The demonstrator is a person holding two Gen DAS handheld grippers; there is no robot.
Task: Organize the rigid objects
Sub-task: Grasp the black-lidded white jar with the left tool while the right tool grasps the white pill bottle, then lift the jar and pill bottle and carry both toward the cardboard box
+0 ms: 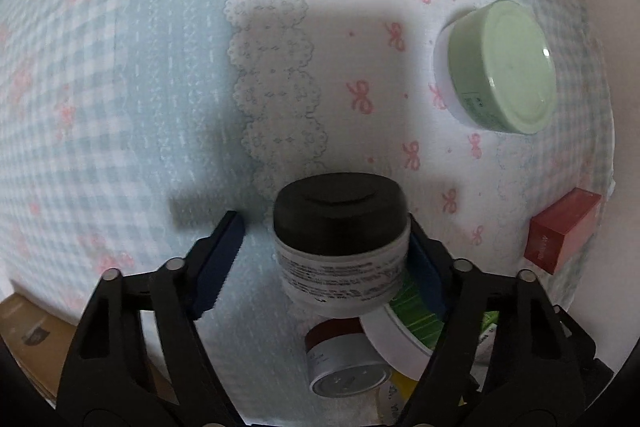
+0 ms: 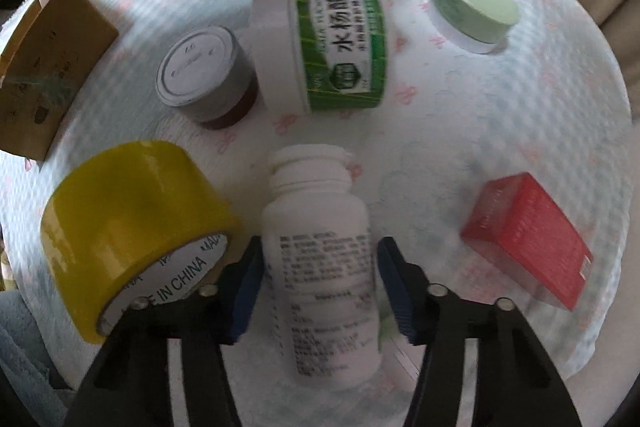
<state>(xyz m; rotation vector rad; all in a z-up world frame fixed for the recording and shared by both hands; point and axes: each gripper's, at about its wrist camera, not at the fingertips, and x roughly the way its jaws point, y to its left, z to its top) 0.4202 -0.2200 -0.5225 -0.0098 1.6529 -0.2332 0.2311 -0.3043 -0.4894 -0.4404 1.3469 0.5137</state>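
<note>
White pill bottle (image 2: pixel 320 267): lying on its side, cap pointing far, printed label up, near centre.
Yellow tape roll (image 2: pixel 132 227): on its side, just left of the bottle; core printed "MADE IN CHINA".
Red box (image 2: pixel 528 239): lying flat, right side.
Green-labelled white jar (image 2: pixel 332 47): tipped on its side, far centre.
Silver-lidded dark red jar (image 2: pixel 208 75): just left of the green-labelled jar.
Pale green jar (image 2: pixel 474 7): far right, well apart from the rest.
Black-lidded white jar (image 1: pixel 340 243): upright, far of the green-labelled jar.
</note>
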